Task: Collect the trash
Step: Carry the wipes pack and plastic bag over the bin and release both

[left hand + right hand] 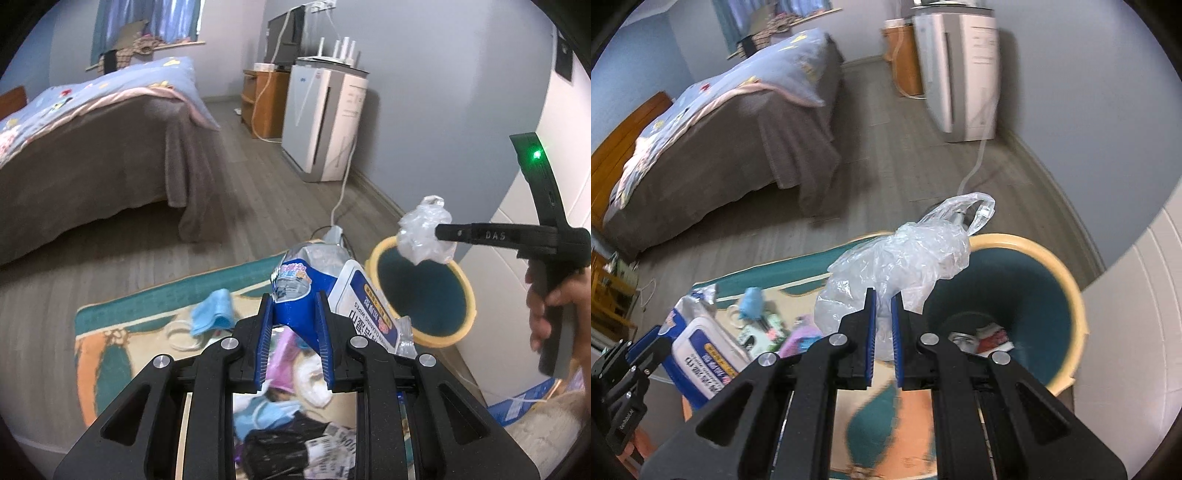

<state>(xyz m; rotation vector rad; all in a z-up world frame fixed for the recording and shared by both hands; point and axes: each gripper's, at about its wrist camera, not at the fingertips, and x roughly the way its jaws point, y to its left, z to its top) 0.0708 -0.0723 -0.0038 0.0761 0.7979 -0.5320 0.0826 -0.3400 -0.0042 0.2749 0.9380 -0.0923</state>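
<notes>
We find the right gripper (882,299) clamped on a crumpled clear plastic bag (905,258), its jaws nearly together with only a thin fold of film between them. The bag hangs at the near-left rim of the yellow bin (1067,280), part over the teal interior and part outside it. A few scraps already lie at the bin's bottom.

The left gripper (295,314) is clamped on one blue end of a wet-wipes pack (354,295), which sticks out past the fingertips toward the bin.

Risks, in our judgement:
- The film is light and springy. Released at the rim, it may drift or catch on the blue pads (870,325) and fall onto the rug (110,314).
- The pack is held by one end only; it could pivot or slip out before reaching the bin.
- Both tools are near the same opening. The pack and the right gripper could collide there.
- The yellow bin stands close to the white wall panel (1126,332) on the right, so a knock could tip it.

More litter remains on the rug: a blue cloth (216,310) and a black bag (280,446).
</notes>
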